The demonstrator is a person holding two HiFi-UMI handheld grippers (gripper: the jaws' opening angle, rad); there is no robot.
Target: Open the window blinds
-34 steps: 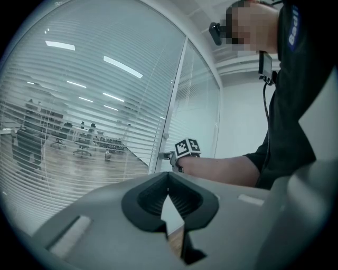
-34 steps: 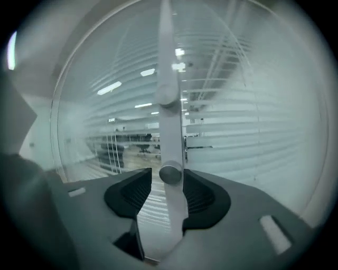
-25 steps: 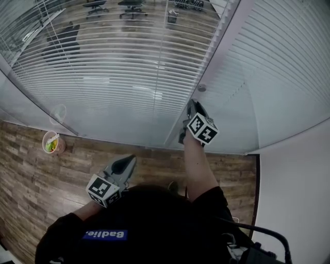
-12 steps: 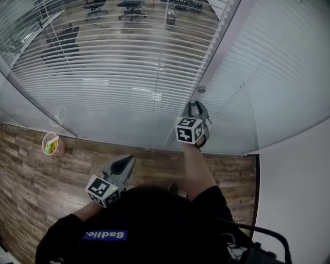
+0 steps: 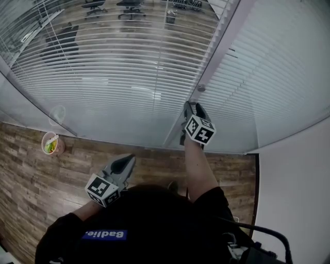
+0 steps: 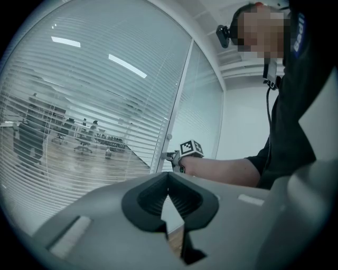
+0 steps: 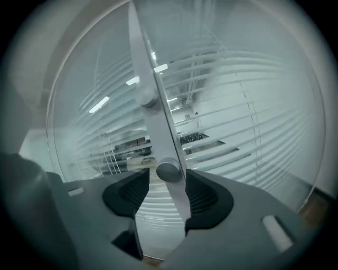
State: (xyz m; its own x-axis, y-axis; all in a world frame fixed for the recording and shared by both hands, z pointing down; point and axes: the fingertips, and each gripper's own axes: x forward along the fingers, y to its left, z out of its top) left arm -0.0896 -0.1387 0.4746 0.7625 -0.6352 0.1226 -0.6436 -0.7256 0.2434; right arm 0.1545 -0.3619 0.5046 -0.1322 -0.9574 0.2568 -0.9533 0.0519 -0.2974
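2 glass panels meet at a white upright frame post (image 5: 216,46). Behind them hang the white horizontal slat blinds (image 5: 113,67). At far left, a small round tub with green contents (image 5: 51,143) stands on the brown wood-plank floor (image 5: 31,180) near the glass. Next comes the grey left gripper (image 5: 128,160), held low by the person's dark-sleeved body, its jaws closed together on nothing. Through the left panel's tilted slats a room with office chairs (image 5: 131,6) shows. On the post sits a small round grey knob (image 7: 168,170), between the jaws of the grey right gripper (image 5: 192,105). Those jaws have just been opening and stand wide apart; the knob seems to touch neither pad. 1 more knob (image 5: 201,88) sits higher up the post.
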